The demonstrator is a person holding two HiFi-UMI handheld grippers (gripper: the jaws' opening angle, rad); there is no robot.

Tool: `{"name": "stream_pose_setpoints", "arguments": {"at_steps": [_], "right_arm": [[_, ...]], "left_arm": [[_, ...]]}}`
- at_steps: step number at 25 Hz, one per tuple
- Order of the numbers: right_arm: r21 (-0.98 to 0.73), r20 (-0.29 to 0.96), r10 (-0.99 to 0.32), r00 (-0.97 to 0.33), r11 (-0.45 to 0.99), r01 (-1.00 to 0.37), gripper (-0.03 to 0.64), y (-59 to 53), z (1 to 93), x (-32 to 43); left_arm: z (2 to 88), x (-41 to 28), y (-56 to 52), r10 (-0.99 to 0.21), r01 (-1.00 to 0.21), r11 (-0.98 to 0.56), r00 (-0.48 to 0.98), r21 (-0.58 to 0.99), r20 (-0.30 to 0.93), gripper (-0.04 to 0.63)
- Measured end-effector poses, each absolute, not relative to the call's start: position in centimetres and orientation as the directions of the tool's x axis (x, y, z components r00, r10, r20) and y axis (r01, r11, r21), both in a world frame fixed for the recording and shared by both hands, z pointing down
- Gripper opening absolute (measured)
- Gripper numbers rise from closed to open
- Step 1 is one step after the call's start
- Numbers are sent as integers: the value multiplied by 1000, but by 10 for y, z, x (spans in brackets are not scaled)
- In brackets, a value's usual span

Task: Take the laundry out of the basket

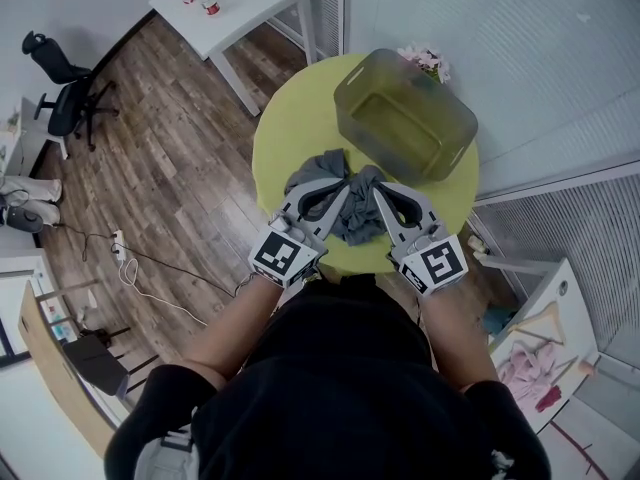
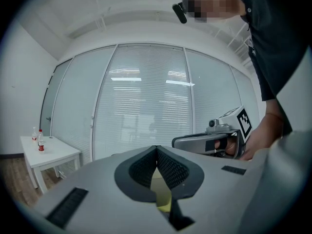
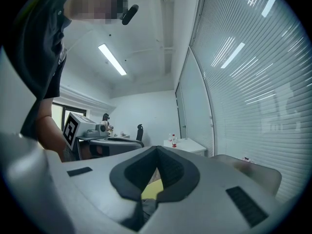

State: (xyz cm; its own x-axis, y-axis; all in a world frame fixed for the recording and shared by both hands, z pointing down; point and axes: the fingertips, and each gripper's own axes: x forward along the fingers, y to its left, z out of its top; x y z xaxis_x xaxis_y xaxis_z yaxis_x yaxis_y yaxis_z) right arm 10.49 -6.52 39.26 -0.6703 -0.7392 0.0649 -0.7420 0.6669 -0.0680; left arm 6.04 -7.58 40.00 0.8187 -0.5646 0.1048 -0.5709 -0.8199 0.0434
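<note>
A grey garment (image 1: 355,218) lies bunched on the round yellow-green table (image 1: 290,138), in front of the translucent basket (image 1: 455,118), which looks empty. Both grippers hover over the garment with their tips close together. My left gripper (image 1: 343,181) is shut, and its pads (image 2: 146,167) meet with nothing visible between them. My right gripper (image 1: 376,184) is shut too. Through the gap under the right gripper's pads (image 3: 168,172) I see the yellow table (image 3: 151,189) and a bit of the grey garment (image 3: 144,206) below. The basket (image 3: 253,172) stands to its right.
A pink item (image 1: 425,60) sits behind the basket. A white side table (image 1: 235,8) with bottles stands at the back and an office chair (image 1: 60,88) at the left. A cable and power strip (image 1: 120,253) lie on the wood floor. A white rack (image 1: 535,348) holds pink clothes at the right.
</note>
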Motion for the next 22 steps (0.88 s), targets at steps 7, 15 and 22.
{"name": "stream_pose_setpoints", "arguments": {"at_steps": [7,15,22], "right_arm": [[-61,46,-743,-667,665,-745,23,-64,384,110],[-56,40,-738,-673,671,-739,23,-58,381,109],[-52,44,-741,-670,668,-742,23,-52,382,112]], "left_arm": [[396,65,-73,-560,-565,-824,823,37,99,9],[395,67,-68,-560,-565,-824,822,29,104,9],[394,69,-61,-559,-564,-825,824,33,96,9]]}}
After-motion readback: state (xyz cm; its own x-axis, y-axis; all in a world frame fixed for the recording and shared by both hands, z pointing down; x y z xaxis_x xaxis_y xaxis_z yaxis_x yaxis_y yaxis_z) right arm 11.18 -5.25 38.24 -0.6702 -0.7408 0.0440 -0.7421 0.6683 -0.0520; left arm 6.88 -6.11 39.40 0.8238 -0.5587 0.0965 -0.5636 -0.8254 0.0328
